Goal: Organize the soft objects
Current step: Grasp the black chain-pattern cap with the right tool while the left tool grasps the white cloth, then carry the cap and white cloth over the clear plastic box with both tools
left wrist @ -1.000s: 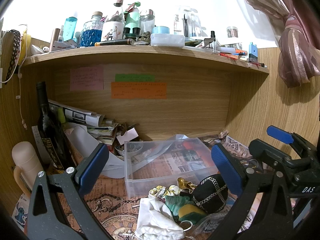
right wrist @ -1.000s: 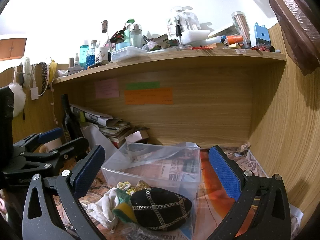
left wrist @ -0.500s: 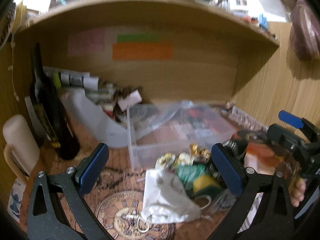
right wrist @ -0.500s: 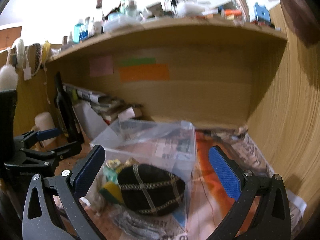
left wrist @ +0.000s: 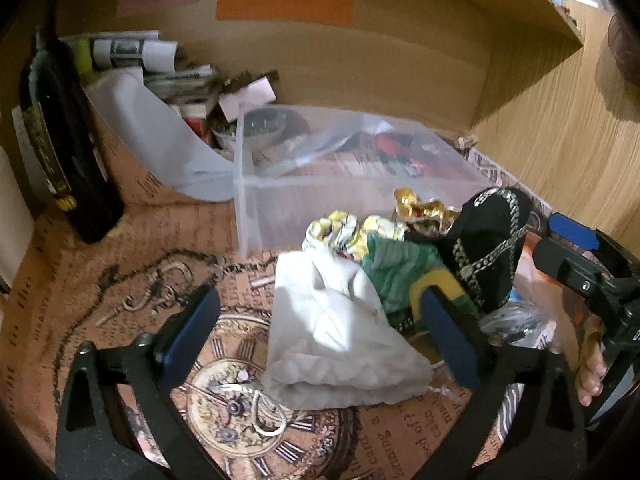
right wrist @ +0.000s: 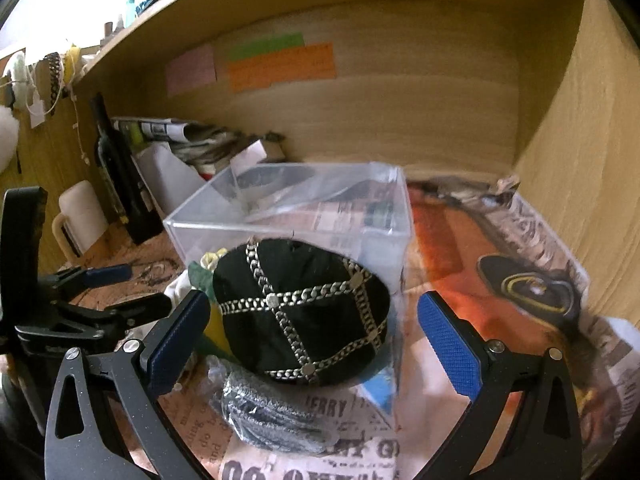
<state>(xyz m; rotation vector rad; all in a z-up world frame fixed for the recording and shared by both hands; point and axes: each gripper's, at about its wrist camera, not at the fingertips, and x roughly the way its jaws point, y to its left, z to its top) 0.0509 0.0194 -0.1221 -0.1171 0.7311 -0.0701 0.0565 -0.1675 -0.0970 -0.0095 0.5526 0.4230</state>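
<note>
1. Right tongs (right wrist: pixel 312 328): jaws spread wide, nothing held. The black cap (right wrist: pixel 302 312) lies directly between and just beyond the blue pads, on the desk (right wrist: pixel 472 240) at the front of the clear box (right wrist: pixel 288 208).
2. Cap's long axis runs roughly across the jaw gap, left to right; the right tongs are clearly the nearer. Judgement: a short forward reach and closure would span the dome.
3. Left tongs (left wrist: pixel 320 332): also open and empty. The white cloth bag (left wrist: pixel 336 336) lies between its pads, touching the green fabric (left wrist: pixel 396 272) to its right.
4. Materials: cap is a soft velvety dome crossed by metal chain with studs; bag is limp, creased cotton with a drawstring; gold-patterned fabric (left wrist: pixel 352 232) is crumpled against the box wall.
5. Box is rigid, transparent; whether it is empty I cannot tell.
</note>
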